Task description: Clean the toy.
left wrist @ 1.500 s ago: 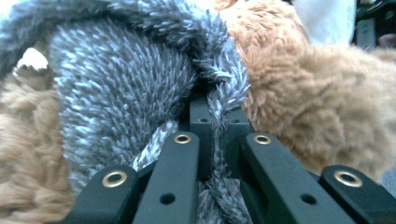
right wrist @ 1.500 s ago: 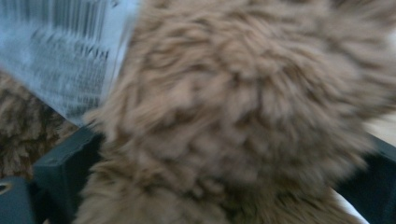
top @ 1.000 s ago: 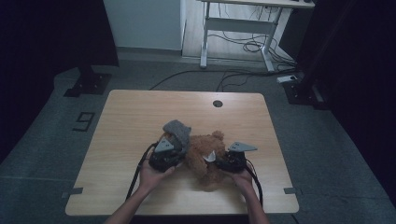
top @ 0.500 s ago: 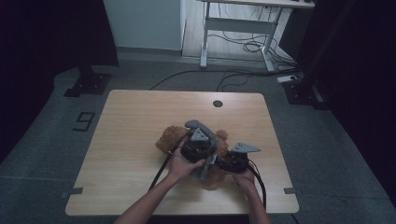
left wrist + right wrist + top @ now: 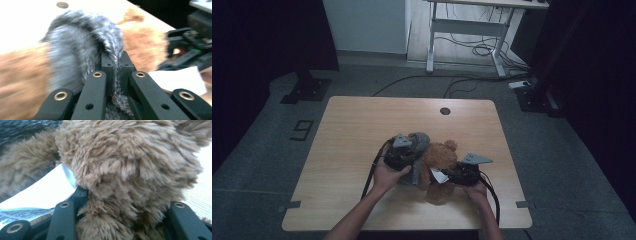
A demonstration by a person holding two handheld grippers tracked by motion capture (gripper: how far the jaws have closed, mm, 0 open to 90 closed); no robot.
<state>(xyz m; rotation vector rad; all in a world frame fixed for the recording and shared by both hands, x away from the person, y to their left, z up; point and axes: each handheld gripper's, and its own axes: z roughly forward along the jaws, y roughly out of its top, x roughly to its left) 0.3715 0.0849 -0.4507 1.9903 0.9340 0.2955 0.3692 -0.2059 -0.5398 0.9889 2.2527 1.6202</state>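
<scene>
Two grips at once: my left gripper point(image 5: 409, 159) pinches the grey cloth point(image 5: 82, 45), and my right gripper point(image 5: 451, 176) clamps the brown teddy bear point(image 5: 439, 160).

The bear lies at the near middle of the table point(image 5: 362, 125), with the cloth draped against its left side. My left jaws are shut tight on a fold of that cloth; my right jaws have just widened a little, yet fur is packed between them point(image 5: 120, 220). I judge I am dressing or wrapping the bear, so next I should draw the cloth across while the right side holds steady. The white tag point(image 5: 42, 195) has unreadable print, the left gripper view is blurred, and I cannot tell which part of the bear I hold.
</scene>
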